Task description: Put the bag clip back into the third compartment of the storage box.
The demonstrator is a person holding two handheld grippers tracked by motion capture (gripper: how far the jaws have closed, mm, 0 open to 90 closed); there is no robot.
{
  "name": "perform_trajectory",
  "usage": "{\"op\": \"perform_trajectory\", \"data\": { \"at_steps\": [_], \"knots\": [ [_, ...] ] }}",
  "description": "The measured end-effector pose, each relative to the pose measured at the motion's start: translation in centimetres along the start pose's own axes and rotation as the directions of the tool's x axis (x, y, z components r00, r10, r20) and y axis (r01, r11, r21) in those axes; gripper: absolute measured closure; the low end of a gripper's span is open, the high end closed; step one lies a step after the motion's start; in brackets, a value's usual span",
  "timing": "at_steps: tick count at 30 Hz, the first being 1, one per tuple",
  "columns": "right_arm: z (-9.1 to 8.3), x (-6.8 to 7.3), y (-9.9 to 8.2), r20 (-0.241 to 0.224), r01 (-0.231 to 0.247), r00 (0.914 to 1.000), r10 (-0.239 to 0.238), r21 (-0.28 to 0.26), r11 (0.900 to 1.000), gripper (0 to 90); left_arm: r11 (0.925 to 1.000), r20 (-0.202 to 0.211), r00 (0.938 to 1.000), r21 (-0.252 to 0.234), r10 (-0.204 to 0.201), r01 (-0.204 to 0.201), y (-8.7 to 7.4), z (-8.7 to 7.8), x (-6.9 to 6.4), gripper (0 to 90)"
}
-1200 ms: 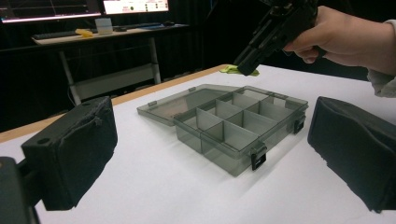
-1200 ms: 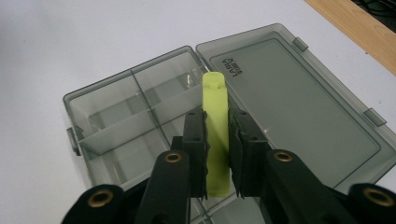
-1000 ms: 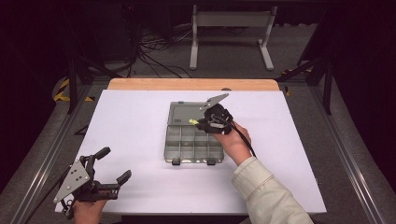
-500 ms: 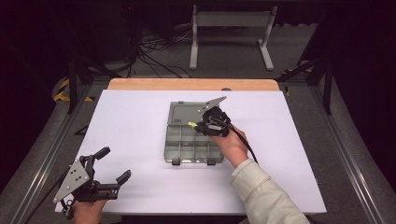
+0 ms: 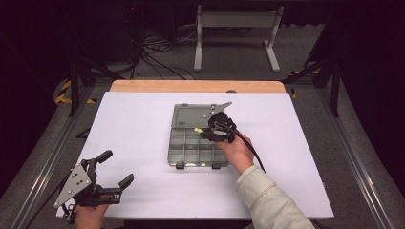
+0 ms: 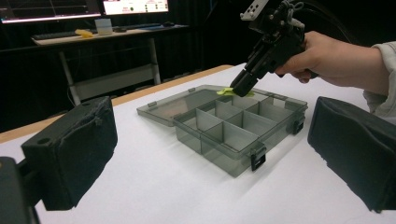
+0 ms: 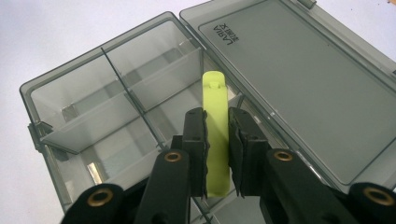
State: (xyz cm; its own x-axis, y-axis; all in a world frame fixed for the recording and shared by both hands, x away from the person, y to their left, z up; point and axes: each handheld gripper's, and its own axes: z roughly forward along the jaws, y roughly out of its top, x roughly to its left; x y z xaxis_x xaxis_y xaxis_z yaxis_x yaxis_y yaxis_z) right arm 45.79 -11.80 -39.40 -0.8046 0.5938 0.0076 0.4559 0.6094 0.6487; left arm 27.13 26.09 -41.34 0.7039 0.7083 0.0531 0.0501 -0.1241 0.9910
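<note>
At the left, the left gripper (image 5: 116, 185) rests on the white table (image 5: 143, 124) with jaws wide and empty. In the middle stands the open grey transparent plastic organiser box (image 5: 197, 148). The right gripper (image 7: 216, 154) holds a flat yellow-green plastic strip (image 7: 216, 140) just above the back compartments. I would lower it slowly, keep the strip clear of the thin dividers, and release only when it lies inside.

You are holding yellow-green strip (image 7: 216, 140), flat, narrow, round-ended, lying above back row of grey translucent compartment box (image 5: 191, 151), lid lying open flat behind.
</note>
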Motion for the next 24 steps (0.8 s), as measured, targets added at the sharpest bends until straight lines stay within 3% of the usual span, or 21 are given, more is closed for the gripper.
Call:
{"op": "perform_trajectory", "data": {
  "at_steps": [24],
  "knots": [
    [0.75,-0.01,-1.05,-0.014,-0.05,0.9986,0.05,-0.002,0.9987,77.9,1.0,0.001,1.0,-0.002,-0.001,0.001,-0.01,0.03,-0.03,2.2]
  ]
}}
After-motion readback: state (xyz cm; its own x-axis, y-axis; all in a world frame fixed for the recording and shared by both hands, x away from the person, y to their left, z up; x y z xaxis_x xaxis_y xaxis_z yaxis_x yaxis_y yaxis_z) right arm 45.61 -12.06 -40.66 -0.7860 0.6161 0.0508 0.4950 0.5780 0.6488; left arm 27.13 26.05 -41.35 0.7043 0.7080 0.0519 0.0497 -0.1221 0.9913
